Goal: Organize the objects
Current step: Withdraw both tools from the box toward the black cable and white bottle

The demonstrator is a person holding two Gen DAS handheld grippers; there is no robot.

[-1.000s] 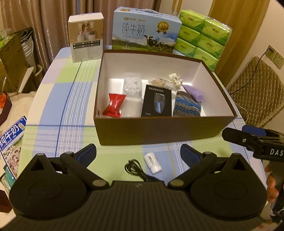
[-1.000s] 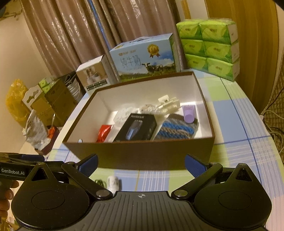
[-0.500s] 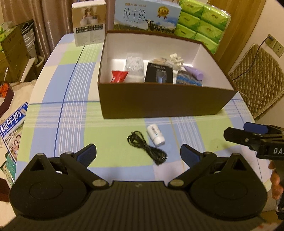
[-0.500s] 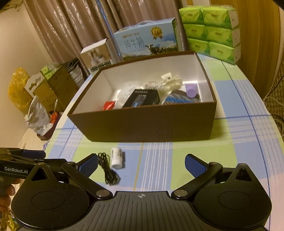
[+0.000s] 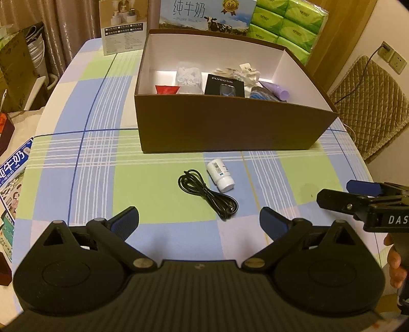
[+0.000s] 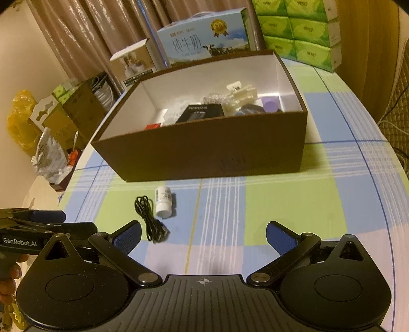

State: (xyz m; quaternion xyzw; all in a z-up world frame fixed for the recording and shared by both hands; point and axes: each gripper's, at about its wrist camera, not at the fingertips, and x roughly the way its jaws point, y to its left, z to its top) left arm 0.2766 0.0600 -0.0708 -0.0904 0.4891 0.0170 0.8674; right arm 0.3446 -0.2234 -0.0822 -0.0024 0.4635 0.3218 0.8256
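A brown open box [image 5: 230, 127] [image 6: 204, 150] stands on the checked tablecloth and holds a black FLYCO package [image 5: 225, 85], a red packet [image 5: 166, 89], a purple tube [image 5: 277, 90], a knitted blue piece and clear plastic bits. In front of it lie a small white bottle [image 5: 221, 175] [image 6: 163, 200] on its side and a coiled black cable [image 5: 207, 194] [image 6: 150, 219]. My left gripper [image 5: 199, 221] is open and empty, just short of the cable. My right gripper [image 6: 203, 233] is open and empty, right of the cable.
A milk carton box [image 5: 204, 15], a small white product box [image 5: 124, 28] and green tissue packs [image 5: 288, 23] stand behind the brown box. A quilted chair [image 5: 370, 109] is at the right. Cardboard boxes and bags [image 6: 51, 122] sit off the table's left.
Both grippers have pulled back and away from the box, so the white bottle and the black cable now lie fully in view ahead of them. Both stay open.
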